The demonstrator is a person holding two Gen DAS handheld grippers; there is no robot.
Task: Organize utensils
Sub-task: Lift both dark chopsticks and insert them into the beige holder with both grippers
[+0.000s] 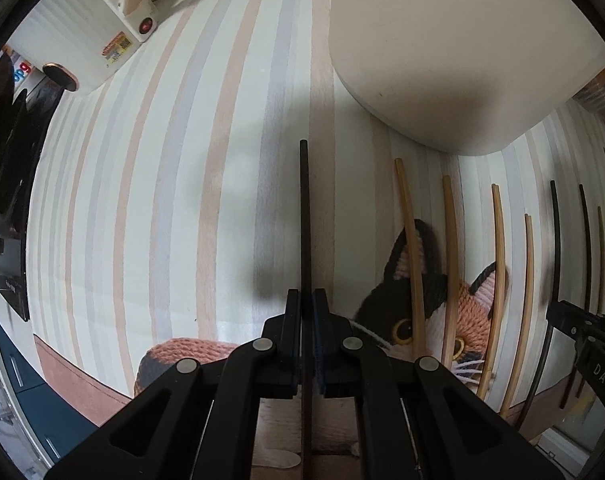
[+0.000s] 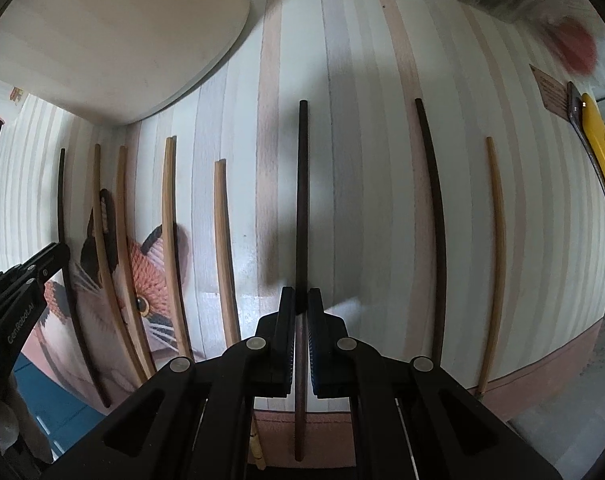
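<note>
A: What covers the counter [image 1: 174, 200]?

B: A cloth with long pale stripes, peach, grey and cream, edged in a dusty pink band along the near side. A knitted cat face mat [image 2: 150, 280] in orange, black and white lies on it, under several chopsticks.

A: And the chopsticks themselves?

B: Spread side by side on the stripes, roughly parallel. Light bamboo chopsticks [image 2: 170, 240] cross the cat mat; a dark chopstick [image 2: 434, 220] and one more pale chopstick [image 2: 496, 260] lie further right, well apart.

A: The grippers?

B: The left hand-held gripper [image 1: 306, 312] is clamped on a dark chopstick [image 1: 304, 208] that runs straight out between its fingers. The right hand-held gripper [image 2: 300, 308] is likewise closed on another dark chopstick [image 2: 302, 200]. Both point down at the cloth.

A: Anything else on the surface?

B: A large cream board [image 1: 454, 48] with rounded corners lies at the far side. In the left view a white appliance [image 1: 114, 20] with a red button stands at the far left. In the right view a yellow tool [image 2: 602, 152] lies by the right edge, and blurred clutter sits beyond the far edge.
</note>
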